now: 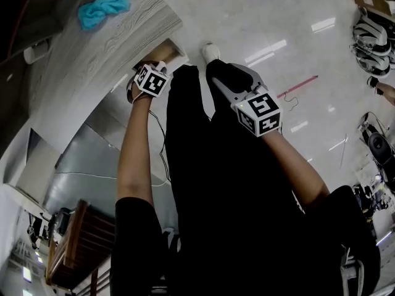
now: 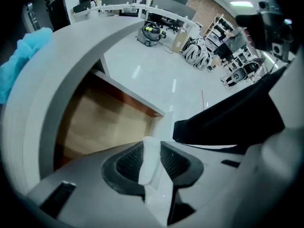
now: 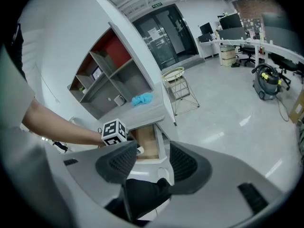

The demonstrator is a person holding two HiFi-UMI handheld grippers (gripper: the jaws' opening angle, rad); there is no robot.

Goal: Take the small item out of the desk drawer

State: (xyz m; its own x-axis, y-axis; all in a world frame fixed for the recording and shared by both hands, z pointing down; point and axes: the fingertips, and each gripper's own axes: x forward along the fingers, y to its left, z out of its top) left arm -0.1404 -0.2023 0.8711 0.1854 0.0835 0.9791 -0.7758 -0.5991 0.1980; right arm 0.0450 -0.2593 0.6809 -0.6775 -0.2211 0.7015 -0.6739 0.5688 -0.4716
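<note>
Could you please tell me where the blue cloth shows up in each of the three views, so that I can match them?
Head view: the blue cloth lies at the top left, on the grey desktop.
Left gripper view: the cloth is at the far left edge, on the desktop.
Right gripper view: the cloth is small, left of centre, on the desktop.
Shared landmark: the open drawer, wood-lined, under the desktop's edge.

Crumpled blue cloth, thin pink rod on glossy floor, grey vacuum cleaner, wire-frame stand, open shelving.
</note>
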